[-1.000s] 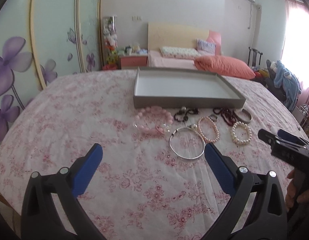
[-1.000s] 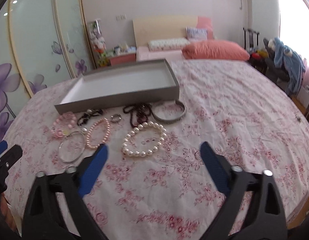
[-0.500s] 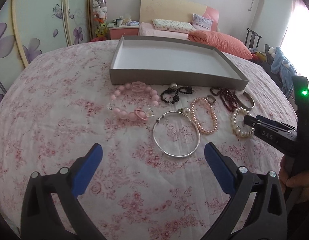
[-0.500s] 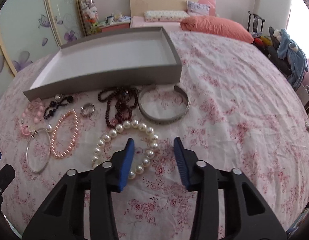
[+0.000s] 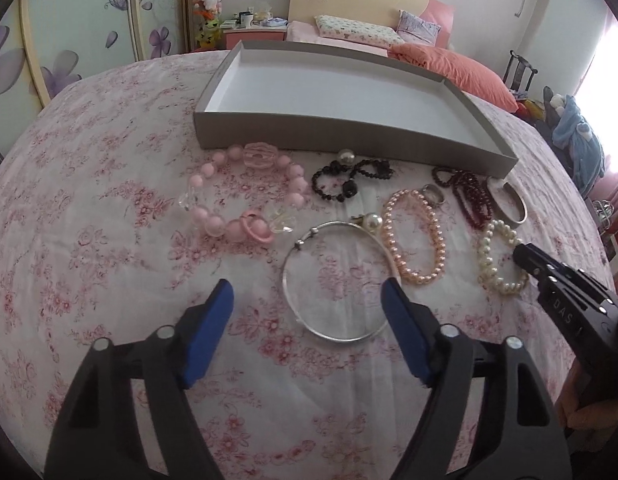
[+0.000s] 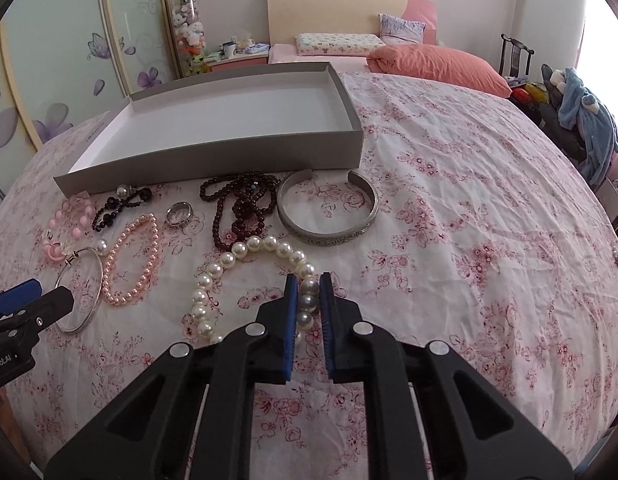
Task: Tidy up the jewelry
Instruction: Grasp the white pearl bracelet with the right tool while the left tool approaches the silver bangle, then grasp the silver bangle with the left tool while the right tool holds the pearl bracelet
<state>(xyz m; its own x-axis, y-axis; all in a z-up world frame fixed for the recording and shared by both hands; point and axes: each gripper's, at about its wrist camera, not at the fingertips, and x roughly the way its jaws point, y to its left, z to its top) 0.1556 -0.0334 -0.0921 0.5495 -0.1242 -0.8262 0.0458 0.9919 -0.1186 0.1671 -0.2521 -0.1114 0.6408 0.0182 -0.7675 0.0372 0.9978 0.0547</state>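
Observation:
Several bracelets lie on the floral bedspread in front of an empty grey tray [image 5: 349,142] [image 6: 213,160]. My right gripper [image 6: 307,282] is shut on the near side of the white pearl bracelet [image 6: 229,258] [image 5: 494,268], which still lies on the cloth. My left gripper [image 5: 307,294] is open, its fingers on either side of the near part of the silver bangle [image 5: 333,280] [image 6: 80,290]. A pink pearl bracelet [image 5: 415,236], a pink bead bracelet [image 5: 245,210], black beads [image 5: 349,184], dark red beads [image 6: 241,208], a ring [image 6: 179,213] and a silver cuff [image 6: 329,210] lie around.
The round bed drops off at the right edge, where a chair with blue clothes [image 6: 581,120] stands. Pillows [image 6: 437,66] and a headboard lie behind the tray. Wardrobe doors with purple flowers [image 5: 61,40] are at the left.
My right gripper has moved forward and closed around the white pearl bracelet. My left gripper has moved closer to the silver bangle and narrowed a little.

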